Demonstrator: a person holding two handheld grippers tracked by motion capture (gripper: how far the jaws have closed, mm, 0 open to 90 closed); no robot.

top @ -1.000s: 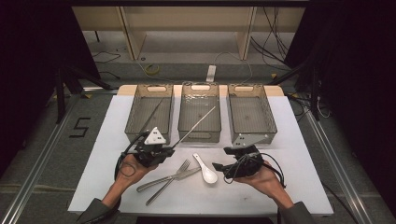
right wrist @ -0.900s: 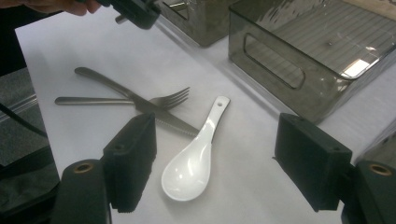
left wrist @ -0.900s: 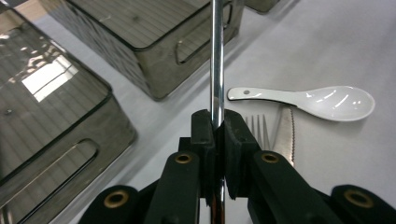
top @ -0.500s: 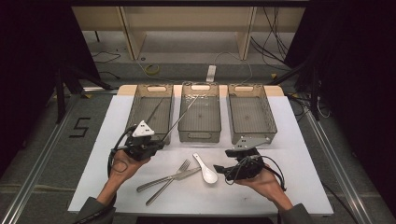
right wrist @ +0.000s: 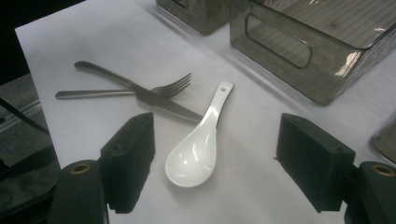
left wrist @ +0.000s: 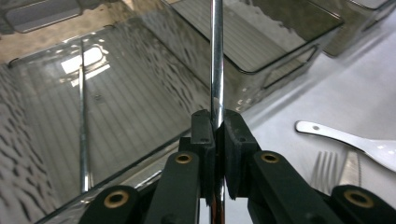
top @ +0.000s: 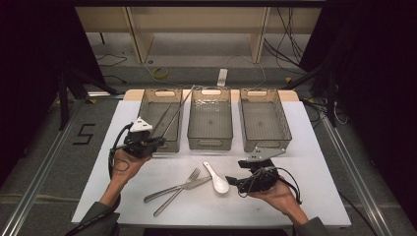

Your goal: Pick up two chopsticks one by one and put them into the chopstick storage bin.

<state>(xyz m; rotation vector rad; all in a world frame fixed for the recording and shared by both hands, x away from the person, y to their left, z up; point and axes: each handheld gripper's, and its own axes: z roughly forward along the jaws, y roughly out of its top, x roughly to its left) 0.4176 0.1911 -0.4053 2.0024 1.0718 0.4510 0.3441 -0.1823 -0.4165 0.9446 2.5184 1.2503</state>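
My left gripper (top: 157, 141) is shut on a thin metal rod (top: 177, 112) that slants up and away over the left clear bin (top: 145, 105). In the left gripper view the rod (left wrist: 216, 56) is pinched between the jaws of this gripper (left wrist: 217, 126), and a second rod (left wrist: 82, 116) lies inside the bin. My right gripper (top: 231, 182) stands open near the table's front, its jaws on either side of a white spoon (right wrist: 196, 149) that lies on the table. The right gripper (right wrist: 217, 140) touches nothing.
A fork (right wrist: 121, 93) and a knife (right wrist: 163, 108) lie crossed left of the spoon (top: 216, 179). Three clear bins stand in a row at the back: the left one, a middle bin (top: 210, 142) and a right bin (top: 265, 142). The table edge runs close behind my hands.
My left gripper has carried the rod leftward and slightly away, from in front of the middle bin to over the left bin. The right hand has barely moved.
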